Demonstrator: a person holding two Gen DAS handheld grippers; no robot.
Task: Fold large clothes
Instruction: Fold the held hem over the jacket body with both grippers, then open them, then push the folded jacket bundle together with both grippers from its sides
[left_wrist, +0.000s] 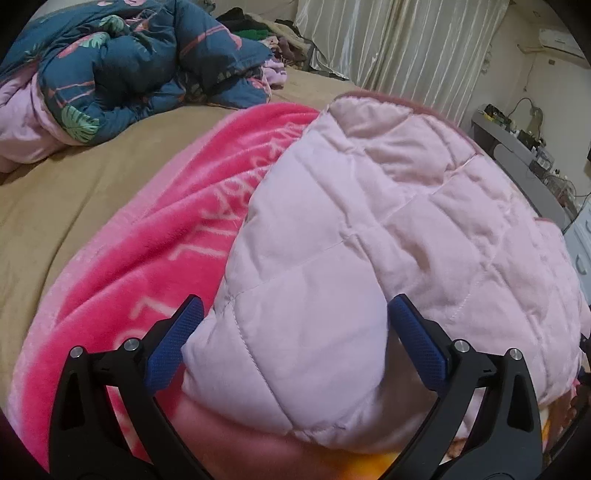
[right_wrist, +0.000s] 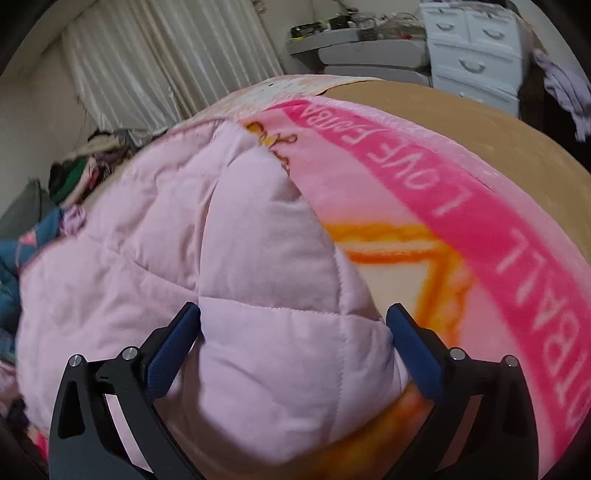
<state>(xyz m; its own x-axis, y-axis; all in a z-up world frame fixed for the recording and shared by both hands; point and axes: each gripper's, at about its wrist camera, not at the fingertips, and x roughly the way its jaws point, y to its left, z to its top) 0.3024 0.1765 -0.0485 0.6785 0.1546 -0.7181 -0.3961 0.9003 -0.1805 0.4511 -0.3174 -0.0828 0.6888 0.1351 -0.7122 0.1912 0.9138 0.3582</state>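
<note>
A pale pink quilted garment (left_wrist: 388, 236) lies on a bright pink blanket with white lettering (left_wrist: 155, 229), spread on a tan bed (left_wrist: 55, 206). My left gripper (left_wrist: 295, 314) is open, its blue-padded fingers (left_wrist: 177, 343) on either side of the garment's near corner. In the right wrist view the same quilted garment (right_wrist: 184, 229) lies over the blanket (right_wrist: 461, 229). My right gripper (right_wrist: 293, 317) is open, its jaws straddling another near corner of the garment. Neither gripper is closed on the cloth.
A crumpled dark blue floral duvet (left_wrist: 129, 70) lies at the bed's far left. Curtains (left_wrist: 388, 40) hang behind. A grey desk with clutter (left_wrist: 524, 147) and white drawers (right_wrist: 476, 51) stand beside the bed. A clothes pile (right_wrist: 96, 162) sits at the far edge.
</note>
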